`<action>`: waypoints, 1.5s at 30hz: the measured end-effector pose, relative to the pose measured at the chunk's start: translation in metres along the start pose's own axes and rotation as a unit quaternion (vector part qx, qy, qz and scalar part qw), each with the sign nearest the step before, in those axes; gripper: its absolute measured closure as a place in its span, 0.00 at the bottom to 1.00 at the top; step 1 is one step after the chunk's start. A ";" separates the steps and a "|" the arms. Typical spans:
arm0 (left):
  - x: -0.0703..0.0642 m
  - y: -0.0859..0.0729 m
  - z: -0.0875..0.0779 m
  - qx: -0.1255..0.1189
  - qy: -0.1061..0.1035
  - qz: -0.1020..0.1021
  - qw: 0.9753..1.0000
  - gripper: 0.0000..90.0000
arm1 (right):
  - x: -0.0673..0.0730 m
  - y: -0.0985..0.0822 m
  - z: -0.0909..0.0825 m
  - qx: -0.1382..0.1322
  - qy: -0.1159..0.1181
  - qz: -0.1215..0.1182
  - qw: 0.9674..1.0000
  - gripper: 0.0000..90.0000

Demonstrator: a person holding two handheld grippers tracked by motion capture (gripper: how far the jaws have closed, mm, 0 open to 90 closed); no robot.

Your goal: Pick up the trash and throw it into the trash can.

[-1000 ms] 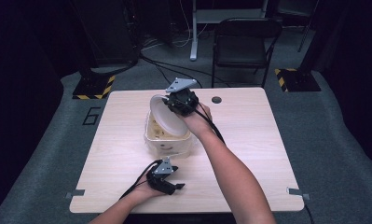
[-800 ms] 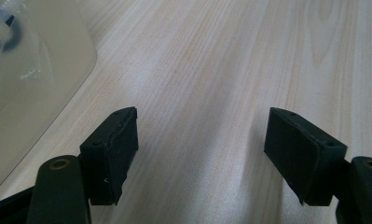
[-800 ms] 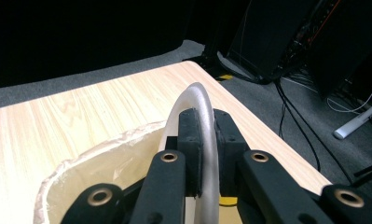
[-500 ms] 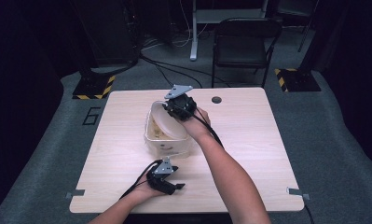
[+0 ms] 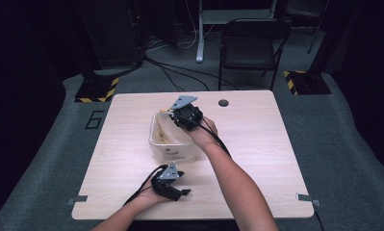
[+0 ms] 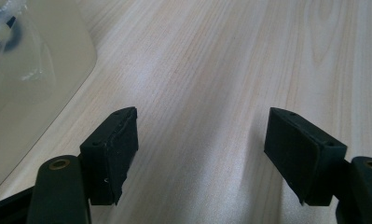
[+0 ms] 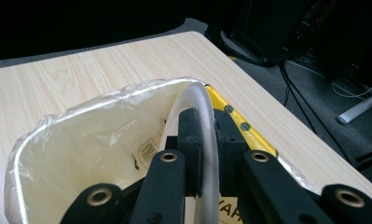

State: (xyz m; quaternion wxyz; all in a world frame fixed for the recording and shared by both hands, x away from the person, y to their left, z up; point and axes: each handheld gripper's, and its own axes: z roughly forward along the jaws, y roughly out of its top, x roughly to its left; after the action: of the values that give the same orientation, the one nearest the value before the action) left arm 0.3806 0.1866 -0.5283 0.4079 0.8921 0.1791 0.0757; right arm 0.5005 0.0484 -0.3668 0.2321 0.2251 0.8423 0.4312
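A pale, rounded-rectangular bin (image 5: 172, 139) stood near the middle of the light wood-grain tabletop (image 5: 257, 144). The right hand-held gripper (image 5: 184, 114) sat at the bin's far right corner, above the rim. In the right gripper view its two black jaws were closed on a thin, curved, whitish plate-like piece (image 7: 204, 140), held on edge between the pads just inside the bin. A crinkled clear plastic liner (image 7: 104, 100) was folded over the bin's rim, giving it a shiny, wrinkled edge, and the inside walls looked smooth and cream-coloured. A small barcode label (image 7: 148, 150) showed low on the inner wall. A yellow strip (image 7: 235, 123) with dark round studs ran along the bin's edge beside the jaws. What exactly the curved piece was could not be told.

The left hand-held gripper (image 5: 169, 182) rested low on the near part of the tabletop, just in front of the bin and apart from it. In the left gripper view its jaws stood wide apart with nothing between them, the flat black pads (image 6: 299, 151) matte and square-edged over bare wood grain. A translucent, rounded corner of the bin (image 6: 30, 88) showed at the upper left of that view, clear of the jaws.

Beyond the tabletop a black folding chair (image 5: 251, 45) stood on grey carpet (image 5: 334, 139).
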 end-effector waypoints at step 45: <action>0.001 0.000 0.000 0.005 0.001 0.002 1.000 0.28 | 0.002 -0.057 -0.089 -0.032 -0.002 0.051 0.998 0.58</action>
State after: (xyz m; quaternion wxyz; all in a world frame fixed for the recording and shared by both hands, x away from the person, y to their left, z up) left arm 0.3813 0.1869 -0.5280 0.4032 0.8943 0.1781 0.0767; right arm 0.4369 -0.0359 -0.3684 0.2189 0.2614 0.8149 0.4687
